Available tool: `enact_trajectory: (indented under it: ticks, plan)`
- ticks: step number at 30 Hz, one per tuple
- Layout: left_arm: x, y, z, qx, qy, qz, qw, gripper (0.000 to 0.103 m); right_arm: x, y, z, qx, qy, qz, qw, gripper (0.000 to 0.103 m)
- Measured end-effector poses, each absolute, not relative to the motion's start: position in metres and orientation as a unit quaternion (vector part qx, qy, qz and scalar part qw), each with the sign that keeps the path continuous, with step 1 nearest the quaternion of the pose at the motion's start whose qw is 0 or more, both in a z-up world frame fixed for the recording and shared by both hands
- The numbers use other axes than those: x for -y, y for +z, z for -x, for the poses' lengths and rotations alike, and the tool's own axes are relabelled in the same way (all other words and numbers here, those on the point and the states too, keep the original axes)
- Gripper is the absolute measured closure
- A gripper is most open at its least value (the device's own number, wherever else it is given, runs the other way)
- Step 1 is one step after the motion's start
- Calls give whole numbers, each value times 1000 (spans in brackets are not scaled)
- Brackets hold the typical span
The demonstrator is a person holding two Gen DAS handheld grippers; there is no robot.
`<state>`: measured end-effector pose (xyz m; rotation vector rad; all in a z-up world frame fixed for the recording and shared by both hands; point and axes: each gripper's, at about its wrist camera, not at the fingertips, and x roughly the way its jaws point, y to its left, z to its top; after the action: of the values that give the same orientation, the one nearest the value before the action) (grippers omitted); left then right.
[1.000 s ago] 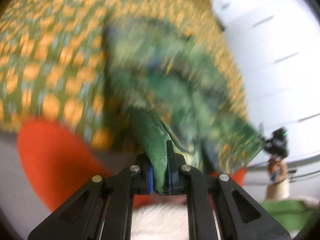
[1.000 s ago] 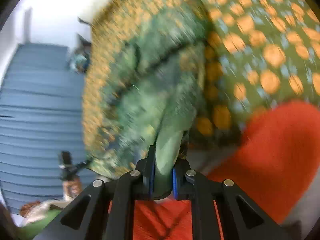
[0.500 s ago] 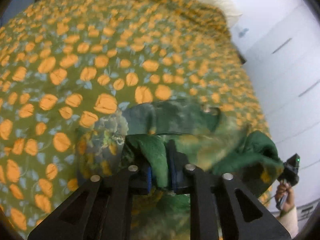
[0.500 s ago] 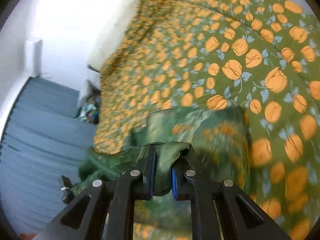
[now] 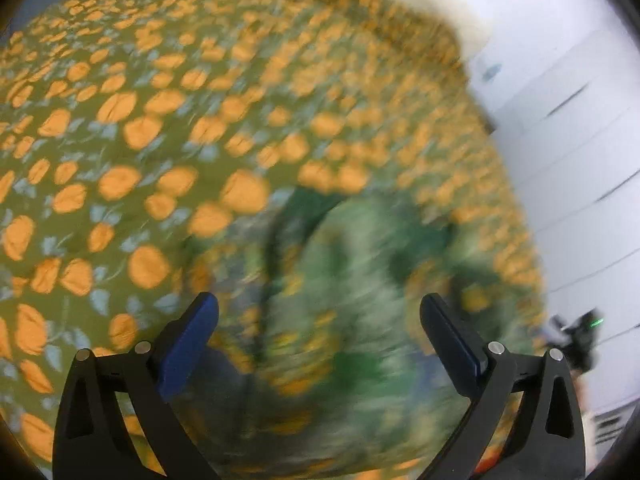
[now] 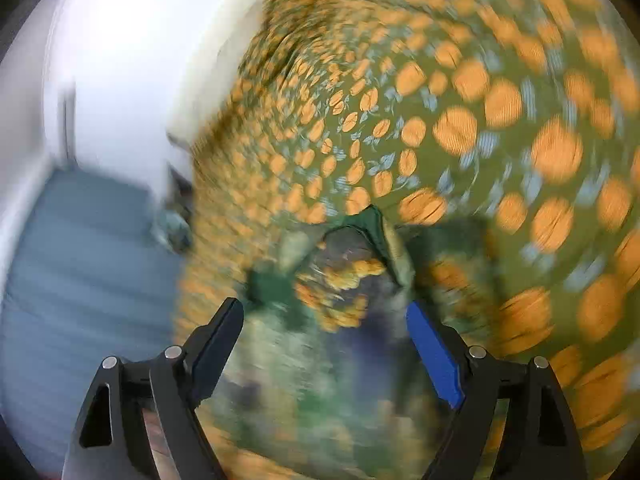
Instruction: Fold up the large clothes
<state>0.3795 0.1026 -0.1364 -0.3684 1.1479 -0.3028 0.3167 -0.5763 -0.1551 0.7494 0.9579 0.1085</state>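
Observation:
A green floral garment [image 5: 352, 304] lies on the bed, blurred by motion, just ahead of my left gripper [image 5: 320, 312]. That gripper is open and empty, its blue-padded fingers spread wide above the cloth. In the right wrist view the same garment [image 6: 340, 280] lies bunched with a dark green edge turned up. My right gripper [image 6: 324, 320] is open and empty over it. My other gripper shows small at the right edge of the left wrist view [image 5: 576, 332].
The bed is covered by an olive sheet with orange fruit print [image 5: 160, 140], also in the right wrist view [image 6: 480, 100]. White wardrobe doors [image 5: 568, 128] stand to the right of the bed. A blue-grey floor [image 6: 80, 260] and a white wall [image 6: 140, 40] lie on the other side.
Both grippers were shut on the green garment and carried it over the bed. Now both have opened and let it go, and it lies on the sheet.

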Motion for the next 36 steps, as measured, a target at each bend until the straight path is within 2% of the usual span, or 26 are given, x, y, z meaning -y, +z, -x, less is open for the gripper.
enact_trajectory:
  ticks: [2, 3, 4, 5, 6, 7, 8, 11, 14, 16, 18, 21, 24, 27, 28, 29, 30, 31, 32, 34, 36]
  plan:
    - [-93, -160, -381, -560, -124, 147, 806, 15, 555, -163, -324, -482, 43, -278, 830, 20]
    - [-88, -167, -380, -563, -124, 140, 805, 43, 544, -169, -329, -493, 44, -253, 831, 22]
    - [-83, -171, -379, -565, -134, 137, 803, 78, 534, -175, -331, -500, 49, -234, 833, 30]
    - [-79, -171, -377, -564, -139, 133, 803, 86, 528, -181, -331, -505, 51, -215, 834, 40]
    - [-74, -165, -372, -552, -131, 115, 816, 89, 520, -185, -333, -509, 46, -195, 837, 47]
    - [-72, -158, -368, -542, -128, 104, 824, 93, 515, -185, -334, -511, 31, -173, 842, 69]
    - [-72, -146, -363, -526, -127, 96, 836, 93, 513, -181, -333, -509, 18, -160, 846, 84]
    - [-82, -108, -351, -468, -134, 103, 867, 94, 514, -147, -322, -459, -4, -135, 878, 89]
    - [-75, -93, -349, -425, -124, 68, 894, 94, 505, -110, -313, -399, -5, -86, 913, 90]
    - [-71, -107, -360, -420, -103, 62, 900, 94, 500, -105, -317, -379, -14, -69, 923, 90]
    - [-70, -134, -375, -439, -88, 62, 892, 93, 503, -122, -331, -393, -24, -82, 915, 90]
    - [-69, -189, -387, -479, -67, 69, 873, 92, 510, -176, -351, -442, -44, -90, 891, 90]
    - [-71, -203, -379, -471, -71, 74, 876, 89, 515, -214, -350, -458, -45, -123, 879, 88]
    - [-78, -200, -380, -469, -79, 88, 875, 80, 514, -218, -344, -442, -45, -122, 887, 86]
    - [-79, -199, -379, -470, -80, 92, 874, 70, 516, -218, -344, -441, -45, -126, 888, 85]
    - [-82, -193, -378, -471, -72, 93, 874, 63, 518, -217, -342, -440, -45, -131, 887, 81]
    - [-81, -190, -378, -471, -67, 92, 875, 49, 522, -217, -341, -438, -44, -138, 887, 77]
    - [-83, -183, -375, -466, -61, 90, 878, 40, 525, -214, -339, -437, -47, -144, 887, 68]
    - [-84, -171, -368, -455, -56, 86, 885, 38, 527, -211, -336, -434, -49, -149, 887, 55]
    - [-82, -148, -352, -430, -53, 71, 899, 35, 529, -195, -322, -413, -49, -161, 895, 40]
    - [-74, -119, -330, -401, -62, 53, 913, 29, 526, -181, -308, -396, -50, -156, 904, 39]
